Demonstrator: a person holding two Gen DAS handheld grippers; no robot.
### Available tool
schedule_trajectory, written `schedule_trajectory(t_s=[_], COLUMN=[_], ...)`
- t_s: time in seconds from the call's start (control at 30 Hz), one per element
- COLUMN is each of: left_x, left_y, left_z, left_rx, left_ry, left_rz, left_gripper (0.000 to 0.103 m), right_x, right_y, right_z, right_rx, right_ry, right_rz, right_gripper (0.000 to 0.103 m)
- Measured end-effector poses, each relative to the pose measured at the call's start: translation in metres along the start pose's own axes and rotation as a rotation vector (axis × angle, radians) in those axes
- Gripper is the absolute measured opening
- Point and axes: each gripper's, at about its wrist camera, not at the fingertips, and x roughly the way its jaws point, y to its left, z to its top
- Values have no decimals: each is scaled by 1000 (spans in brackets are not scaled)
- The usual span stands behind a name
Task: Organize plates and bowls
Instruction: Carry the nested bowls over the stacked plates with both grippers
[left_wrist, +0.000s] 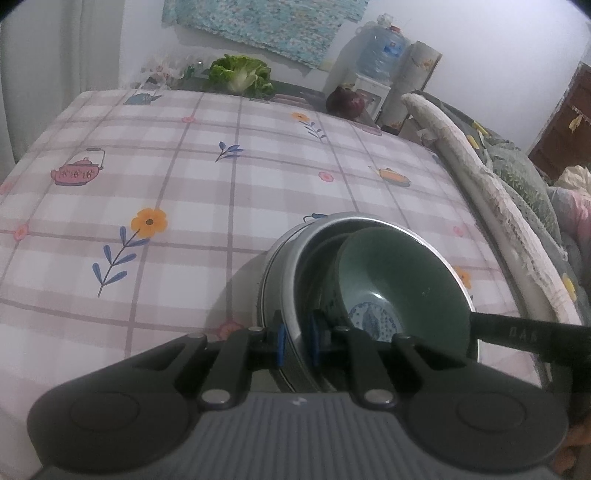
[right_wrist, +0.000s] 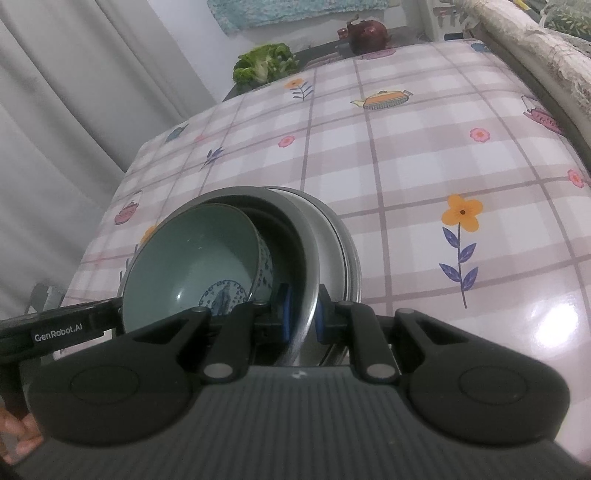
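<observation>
Crockery sits nested, green bowl (left_wrist: 399, 280) inside the metal bowl (left_wrist: 295, 280) on a plate (right_wrist: 349, 254), at five o'clock on our checked tablecloth (left_wrist: 184, 166); we pinch its rim from opposite sides with left gripper (left_wrist: 296, 341) and right gripper (right_wrist: 303, 317), probably so it moves level.

White lettering reads "GenRobot.AI" on the black arm of the left tool (right_wrist: 68, 334), seen at the lower left edge of the right wrist view. In the left wrist view the black arm of the right tool (left_wrist: 532, 338) carries faint pale letters too — too dim and small to make out. A label on the water bottle (left_wrist: 382, 48) at the back wall is there, but blurred — not legible.
</observation>
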Motion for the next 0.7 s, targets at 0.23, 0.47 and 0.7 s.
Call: schedule_trajectory(t_s=[0.23, 0.47, 0.7], left_x=[-1, -1, -2], left_y=[-5, -7, -8], left_z=[-1, -1, -1], left_rx=[26, 37, 39], left_ry=[-7, -8, -9], left_rz=[23, 33, 35], left_gripper=[15, 15, 15], right_x=[0, 0, 0], right_y=[0, 1, 1], right_z=[-1, -1, -1], right_rx=[-10, -10, -13], right_ry=[-3, -3, 0], right_rz=[-6, -6, -8], right_gripper=[13, 13, 13])
